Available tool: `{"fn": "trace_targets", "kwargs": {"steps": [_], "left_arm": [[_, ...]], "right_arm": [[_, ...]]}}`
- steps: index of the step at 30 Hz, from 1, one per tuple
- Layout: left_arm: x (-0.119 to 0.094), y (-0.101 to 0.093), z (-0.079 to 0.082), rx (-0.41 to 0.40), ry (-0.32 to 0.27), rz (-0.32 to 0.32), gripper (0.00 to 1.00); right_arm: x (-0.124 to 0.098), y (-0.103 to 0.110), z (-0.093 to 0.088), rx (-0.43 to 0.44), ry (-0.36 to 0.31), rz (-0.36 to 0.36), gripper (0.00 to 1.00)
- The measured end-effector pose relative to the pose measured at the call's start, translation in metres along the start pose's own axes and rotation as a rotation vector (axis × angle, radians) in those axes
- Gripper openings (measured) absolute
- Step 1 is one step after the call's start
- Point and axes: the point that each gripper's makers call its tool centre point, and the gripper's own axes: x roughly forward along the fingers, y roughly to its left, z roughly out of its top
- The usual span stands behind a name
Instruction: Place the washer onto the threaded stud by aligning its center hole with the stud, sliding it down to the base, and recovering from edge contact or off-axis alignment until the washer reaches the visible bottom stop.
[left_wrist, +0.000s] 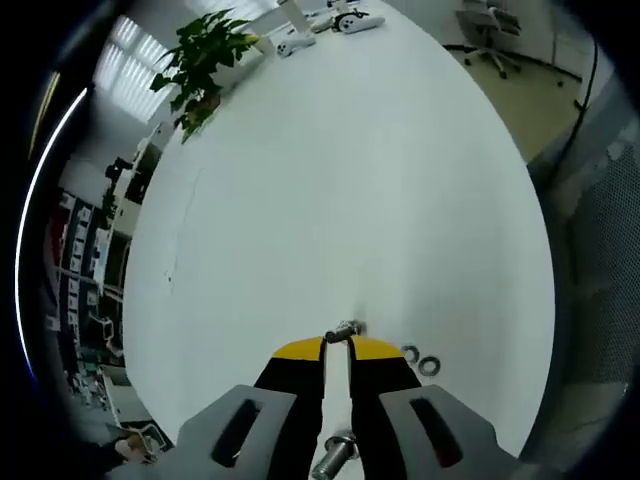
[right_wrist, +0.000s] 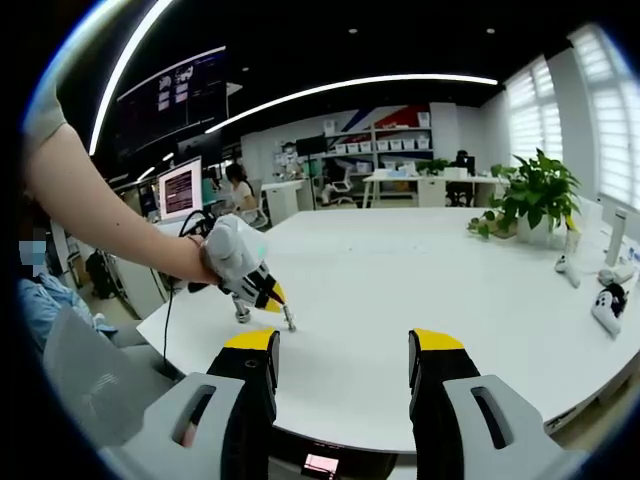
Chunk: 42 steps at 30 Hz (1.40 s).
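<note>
My left gripper (left_wrist: 337, 346) has its yellow-tipped jaws shut on a metal threaded stud (left_wrist: 342, 330). One end of the stud pokes out past the tips and the other end shows lower down between the jaws. Two small washers (left_wrist: 410, 352) (left_wrist: 430, 366) lie flat on the white table (left_wrist: 350, 180), just right of the jaw tips. In the right gripper view a person's hand holds the left gripper (right_wrist: 272, 296) tilted down, and the stud (right_wrist: 288, 318) touches the tabletop. My right gripper (right_wrist: 343, 345) stands open with nothing between its jaws, nearer than the stud and apart from it.
A potted plant (left_wrist: 205, 60) (right_wrist: 535, 195) stands at the table's far side. White devices (left_wrist: 350, 20) (right_wrist: 608, 300) lie near that end. An office chair (left_wrist: 490, 40) is on the floor beyond. The table's near edge (right_wrist: 330, 425) runs under my right jaws.
</note>
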Motion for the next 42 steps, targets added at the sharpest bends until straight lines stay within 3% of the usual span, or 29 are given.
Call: {"fn": "trace_targets", "kwargs": {"steps": [7, 17, 27, 37, 42], "left_arm": [[-0.007, 0.010, -0.006, -0.071, -0.020, 0.037, 0.06], [-0.012, 0.001, -0.021, -0.172, -0.032, 0.028, 0.06], [-0.010, -0.012, -0.037, -0.254, -0.029, 0.002, 0.06], [-0.006, -0.028, -0.044, -0.332, -0.032, -0.046, 0.06], [0.002, -0.040, -0.051, -0.337, -0.002, -0.083, 0.06]], "right_arm": [[0.000, 0.000, 0.000, 0.001, 0.002, 0.001, 0.54], [0.002, 0.003, -0.002, -0.007, 0.011, 0.009, 0.54], [0.002, 0.005, -0.003, -0.020, 0.020, 0.016, 0.54], [0.002, 0.005, -0.003, -0.023, 0.020, 0.016, 0.54], [0.002, 0.004, -0.003, -0.018, 0.021, 0.015, 0.54]]}}
